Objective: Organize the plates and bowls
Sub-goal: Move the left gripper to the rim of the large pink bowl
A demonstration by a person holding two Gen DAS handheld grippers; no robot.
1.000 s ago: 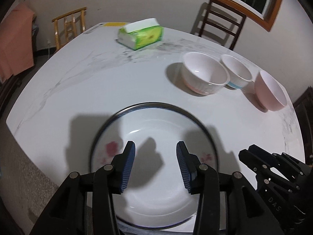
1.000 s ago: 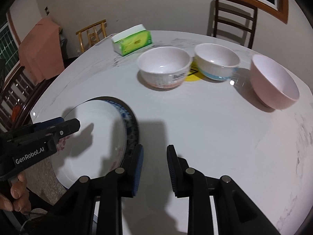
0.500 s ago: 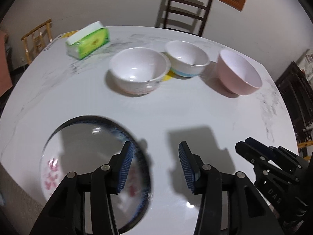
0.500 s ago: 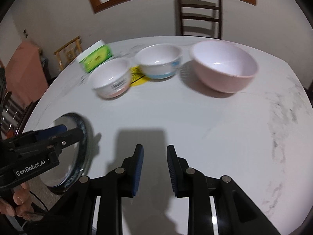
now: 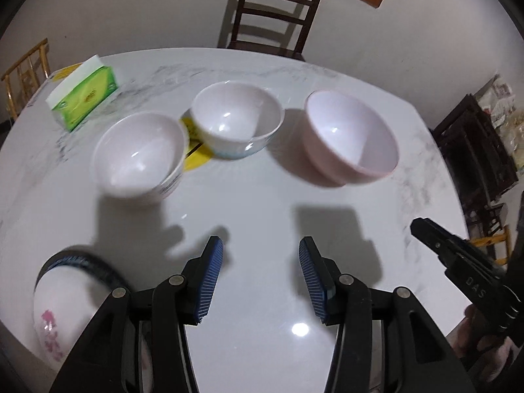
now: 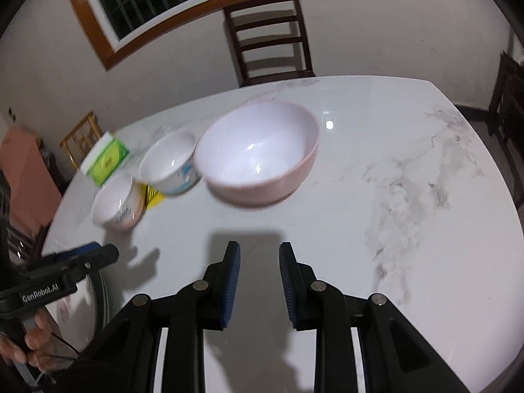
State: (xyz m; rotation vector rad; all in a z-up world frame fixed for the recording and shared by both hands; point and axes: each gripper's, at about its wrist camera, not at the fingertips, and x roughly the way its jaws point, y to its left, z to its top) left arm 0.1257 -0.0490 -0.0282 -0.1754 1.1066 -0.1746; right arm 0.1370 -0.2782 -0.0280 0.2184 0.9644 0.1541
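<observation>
Left gripper (image 5: 260, 276): fingers standing apart, gripping nothing.
Right gripper (image 6: 259, 286): fingers parted narrowly (empty), hovering before the pink bowl (image 6: 258, 154).
Plate (image 5: 62, 294): lying at the table (image 5: 262, 216) edge.

the scene is lit dimly from overhead, and the window (image 6: 183, 3) is seen dark. a small bright glare spot is thrown on the glossy marble table (image 5: 249, 203) near the bottom of the left wrist view, and another beside the pink bowl (image 6: 262, 150) in the right wrist view. hard dark shadows are cast on the tabletop ahead of both grippers and beneath the bowls. motion blur is seen on the bowls and the tissue pack (image 5: 83, 98). strong fisheye curvature is shown, and the corners are blacked out by vignetting.
</observation>
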